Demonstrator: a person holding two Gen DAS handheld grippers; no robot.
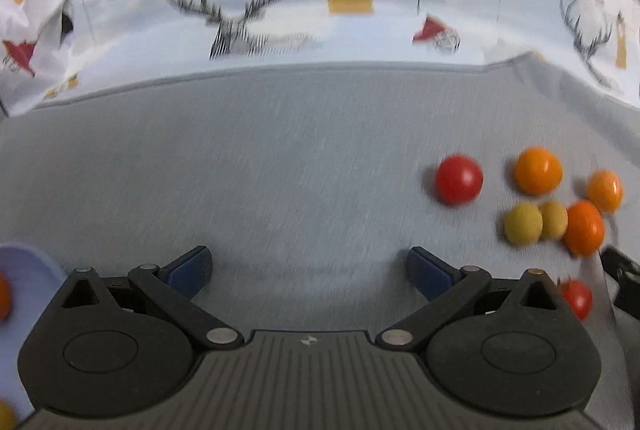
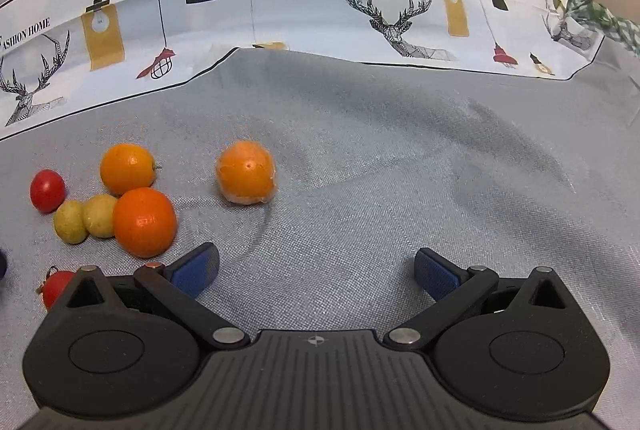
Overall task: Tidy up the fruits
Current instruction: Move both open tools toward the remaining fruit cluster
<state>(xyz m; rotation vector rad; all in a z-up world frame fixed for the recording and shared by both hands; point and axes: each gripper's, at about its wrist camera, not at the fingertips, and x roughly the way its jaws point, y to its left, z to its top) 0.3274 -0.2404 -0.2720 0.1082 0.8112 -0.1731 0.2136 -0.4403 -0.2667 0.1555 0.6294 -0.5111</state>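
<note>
My left gripper (image 1: 309, 270) is open over bare grey cloth, nothing between its fingers. To its right lie a red tomato (image 1: 458, 179), three oranges (image 1: 537, 171), two small yellow fruits (image 1: 523, 223) and a second tomato (image 1: 577, 297). A pale bowl (image 1: 28, 266) at the left edge holds an orange fruit. My right gripper (image 2: 316, 272) is open too, empty. In the right wrist view an orange (image 2: 245, 177) lies alone ahead-left, and a cluster sits further left: two oranges (image 2: 144, 222), two yellow fruits (image 2: 71, 216), a tomato (image 2: 47, 190), and another tomato (image 2: 56, 286) partly hidden behind the gripper.
A grey cloth (image 2: 400, 170) covers the surface, wrinkled on the right. A printed backdrop (image 2: 280, 10) with deer and lamps rises behind. A green checked cloth (image 2: 600, 14) lies at the far right. The other gripper's black tip (image 1: 620, 270) shows at the right edge.
</note>
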